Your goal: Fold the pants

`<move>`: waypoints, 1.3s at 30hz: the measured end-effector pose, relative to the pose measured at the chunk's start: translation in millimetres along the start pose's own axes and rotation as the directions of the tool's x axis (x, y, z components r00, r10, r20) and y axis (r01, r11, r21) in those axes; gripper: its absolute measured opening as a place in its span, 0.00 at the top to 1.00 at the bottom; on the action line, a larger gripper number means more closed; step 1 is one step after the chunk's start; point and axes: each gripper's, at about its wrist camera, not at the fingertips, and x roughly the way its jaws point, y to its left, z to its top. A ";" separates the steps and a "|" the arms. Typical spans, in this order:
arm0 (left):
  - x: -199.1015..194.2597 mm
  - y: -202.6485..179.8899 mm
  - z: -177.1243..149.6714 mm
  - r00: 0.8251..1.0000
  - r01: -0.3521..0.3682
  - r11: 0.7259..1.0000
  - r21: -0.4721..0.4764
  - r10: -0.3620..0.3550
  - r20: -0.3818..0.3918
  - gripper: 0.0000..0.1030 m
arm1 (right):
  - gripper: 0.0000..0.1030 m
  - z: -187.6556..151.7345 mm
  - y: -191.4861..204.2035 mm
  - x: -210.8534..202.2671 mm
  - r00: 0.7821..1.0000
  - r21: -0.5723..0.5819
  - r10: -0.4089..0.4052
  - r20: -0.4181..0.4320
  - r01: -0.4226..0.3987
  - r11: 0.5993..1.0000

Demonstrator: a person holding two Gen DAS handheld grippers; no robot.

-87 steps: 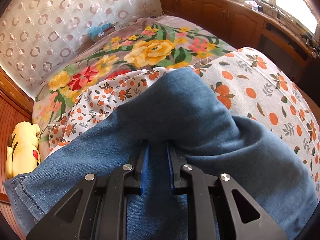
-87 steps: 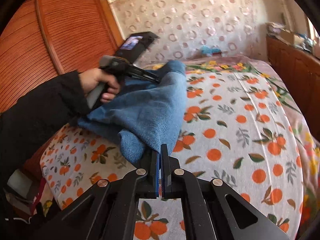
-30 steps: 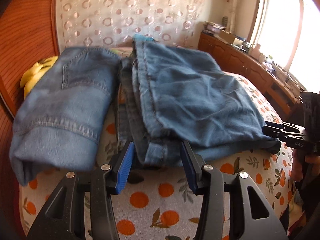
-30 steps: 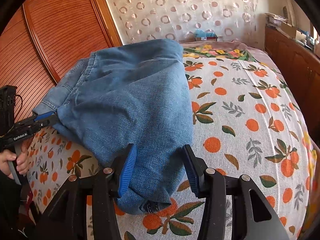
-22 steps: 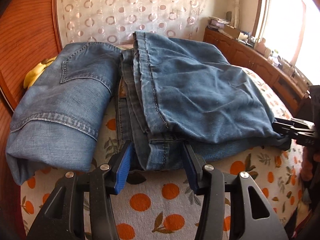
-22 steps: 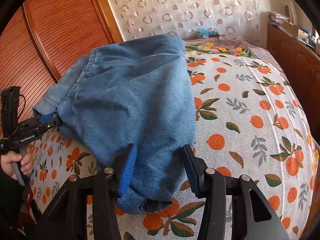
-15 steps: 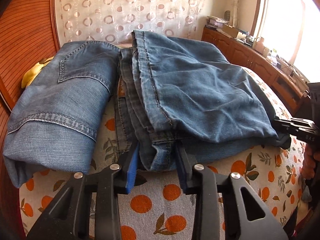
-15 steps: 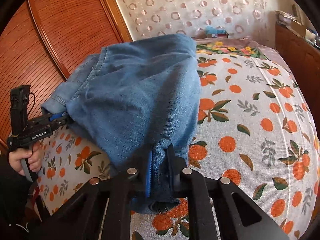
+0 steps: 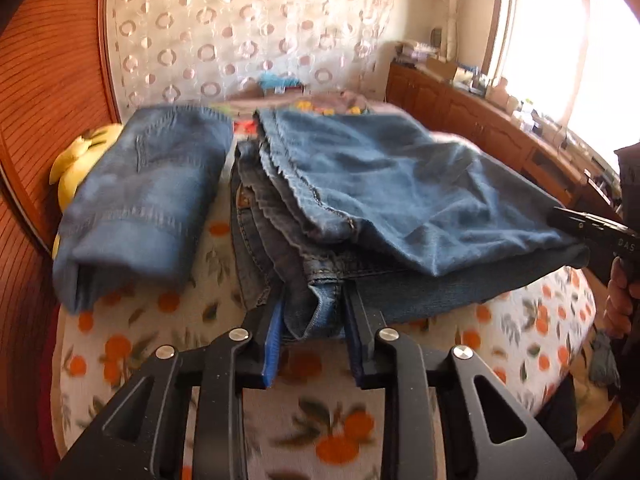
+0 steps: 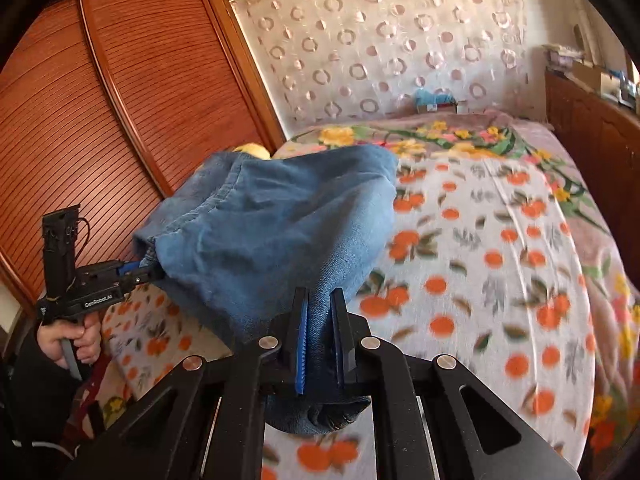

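Blue denim pants lie half folded on the bed, their near edge lifted between both grippers. My left gripper is shut on the thick waistband corner. In that view my right gripper shows at the far right, held by a hand and pinching the other corner. Seen from the right wrist, the pants hang raised off the sheet, and my right gripper is shut on the bunched fold. My left gripper grips the far corner at the left.
A second folded pair of jeans lies to the left on the orange-print bed sheet. A yellow plush toy sits by the wooden wardrobe. A wooden cabinet runs under the window.
Both grippers have shut on the near edge of the pants and have lifted it off the sheet. The fabric now hangs stretched between them.
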 end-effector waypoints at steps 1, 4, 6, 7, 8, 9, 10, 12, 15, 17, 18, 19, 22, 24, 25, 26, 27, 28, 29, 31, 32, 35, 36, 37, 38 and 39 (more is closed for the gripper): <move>-0.7 0.4 -4.6 1.000 0.001 1.000 0.000 -0.001 -0.006 0.68 | 0.90 -7.4 -0.3 0.3 1.000 0.002 -0.004 -0.019 0.004 1.000; -7.3 7.2 -8.2 1.000 0.015 1.000 -0.023 -0.015 0.011 0.68 | 0.90 -24.9 -3.9 4.3 0.998 -0.001 -0.032 -0.047 0.032 0.999; -15.4 10.8 -1.9 0.999 0.009 0.999 -0.042 -0.007 0.045 0.58 | 0.90 -31.5 -7.5 8.4 0.998 0.013 -0.040 -0.055 0.040 0.999; -18.8 11.8 1.7 0.998 0.011 0.999 -0.046 -0.008 0.062 0.55 | 0.89 -32.7 -7.5 9.1 0.997 0.011 -0.048 -0.056 0.048 0.999; -21.6 11.6 8.1 0.997 0.018 0.999 -0.040 -0.015 0.077 0.51 | 0.89 -34.3 -6.4 8.8 0.997 0.010 -0.056 -0.054 0.057 0.998; -22.5 9.1 16.9 0.996 0.026 0.999 -0.025 -0.024 0.085 0.50 | 0.87 -34.9 -6.4 8.0 0.997 0.011 -0.058 -0.049 0.059 0.998; -21.7 5.9 24.9 0.996 0.029 1.000 -0.009 -0.028 0.087 0.50 | 0.85 -34.4 -6.6 8.2 0.997 0.013 -0.056 -0.046 0.056 0.998; -16.6 -6.9 49.6 0.994 0.040 0.998 0.046 -0.045 0.103 0.50 | 0.82 -33.5 -8.7 12.5 0.998 0.033 -0.046 -0.050 0.048 0.998; -0.7 -28.7 87.8 0.989 0.073 0.990 0.124 -0.087 0.119 0.50 | 0.76 -28.1 -8.8 23.6 0.997 0.062 -0.057 -0.053 0.060 0.996; 13.4 -46.5 110.5 0.984 0.110 0.980 0.169 -0.131 0.121 0.50 | 0.72 -25.5 -8.2 29.2 0.997 0.070 -0.062 -0.043 0.065 0.995; 20.3 -55.9 120.3 0.980 0.133 0.974 0.186 -0.157 0.118 0.50 | 0.70 -24.7 -8.4 29.0 0.997 0.074 -0.064 -0.037 0.066 0.995; 31.1 -64.6 131.5 0.979 0.151 0.966 0.209 -0.176 0.106 0.50 | 0.68 -23.2 -9.2 30.2 0.997 0.079 -0.066 -0.035 0.069 0.995; 61.6 -90.4 157.1 0.973 0.199 0.941 0.274 -0.222 0.057 0.50 | 0.60 -16.8 -12.4 33.5 0.995 0.074 -0.089 -0.034 0.091 0.993; 84.2 -106.0 169.7 0.969 0.234 0.920 0.315 -0.246 -0.002 0.50 | 0.56 -10.3 -17.1 34.7 0.996 0.075 -0.083 -0.033 0.085 0.993; 92.0 -112.3 174.0 0.966 0.252 0.911 0.327 -0.257 -0.030 0.50 | 0.54 -6.9 -19.4 35.2 0.996 0.075 -0.076 -0.036 0.079 0.994; 101.5 -116.7 177.6 0.963 0.265 0.903 0.339 -0.262 -0.055 0.50 | 0.54 -1.8 -21.8 36.9 0.997 0.074 -0.074 -0.035 0.076 0.994; 110.1 -121.8 181.3 0.964 0.264 0.897 0.353 -0.254 -0.074 0.50 | 0.54 3.0 -23.4 39.6 0.997 0.070 -0.073 -0.037 0.076 0.995; 120.2 -125.6 184.5 0.968 0.253 0.893 0.372 -0.236 -0.090 0.50 | 0.54 8.3 -25.2 43.3 0.997 0.065 -0.071 -0.038 0.073 0.995; 128.0 -128.0 187.7 0.970 0.245 0.890 0.384 -0.223 -0.101 0.50 | 0.54 13.5 -27.7 48.3 0.997 0.062 -0.066 -0.042 0.069 0.996; 144.5 -131.7 194.1 0.970 0.242 0.885 0.399 -0.207 -0.130 0.50 | 0.54 21.9 -31.9 61.0 0.996 0.061 -0.053 -0.065 0.057 0.997; 152.7 -133.3 196.8 0.969 0.241 0.883 0.402 -0.198 -0.146 0.50 | 0.54 24.9 -33.3 67.2 0.996 0.060 -0.048 -0.077 0.052 0.997; 175.2 -135.9 205.8 0.968 0.237 0.877 0.419 -0.176 -0.180 0.50 | 0.54 26.6 -34.1 79.9 0.996 0.059 -0.018 -0.092 0.024 0.998; 179.5 -137.4 207.6 0.965 0.247 0.872 0.423 -0.180 -0.192 0.50 | 0.54 26.5 -34.6 84.1 0.995 0.063 -0.015 -0.099 0.022 0.998; 185.0 -138.6 209.3 0.960 0.261 0.867 0.425 -0.186 -0.211 0.50 | 0.54 26.3 -35.3 87.5 0.995 0.067 -0.015 -0.102 0.022 0.998; 189.8 -139.9 209.5 0.955 0.273 0.863 0.425 -0.191 -0.226 0.50 | 0.55 26.4 -35.9 89.6 0.995 0.068 -0.011 -0.102 0.019 0.997; 194.3 -141.2 210.5 0.952 0.281 0.860 0.427 -0.193 -0.239 0.50 | 0.62 25.9 -36.2 91.9 0.994 0.067 -0.008 -0.106 0.015 0.998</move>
